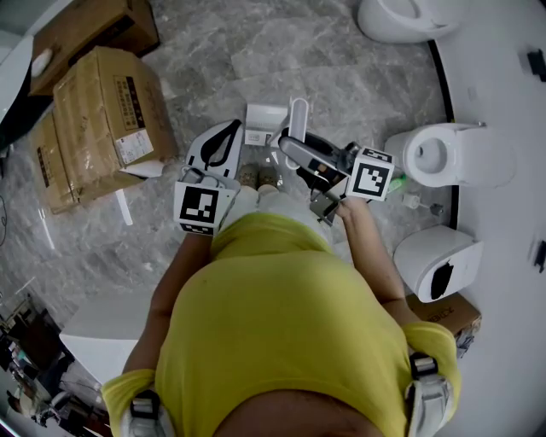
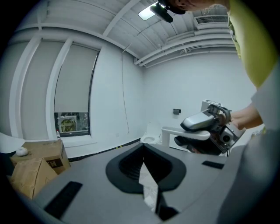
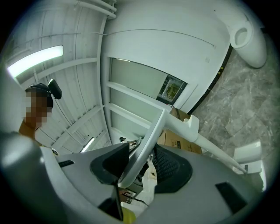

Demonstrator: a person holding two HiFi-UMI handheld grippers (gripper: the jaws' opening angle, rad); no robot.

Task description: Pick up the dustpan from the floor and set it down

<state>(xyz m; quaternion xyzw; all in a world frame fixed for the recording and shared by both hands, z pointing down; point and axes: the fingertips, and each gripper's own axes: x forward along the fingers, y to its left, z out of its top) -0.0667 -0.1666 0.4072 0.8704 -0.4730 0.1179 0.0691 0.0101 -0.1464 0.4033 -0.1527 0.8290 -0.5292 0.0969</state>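
The white dustpan [image 1: 265, 119] hangs or stands low over the grey marble floor ahead of the person's feet, and its long white handle [image 1: 299, 111] rises from it. My right gripper [image 1: 291, 145] is shut on that handle. In the right gripper view the handle [image 3: 148, 142] runs slantwise between the jaws of the right gripper [image 3: 139, 158], with the pan [image 3: 247, 157] at the far right. My left gripper [image 1: 232, 128] sits just left of the dustpan, apart from it. Its jaws look shut with nothing between them in the left gripper view [image 2: 146, 171], where the right gripper [image 2: 205, 127] shows to the right.
Cardboard boxes [image 1: 101, 128] are stacked at the left. White bathroom fixtures line the curved wall on the right: one at the top [image 1: 405, 19], a toilet [image 1: 452, 155] and a white bin [image 1: 437, 260]. A small box [image 1: 444, 314] lies below them.
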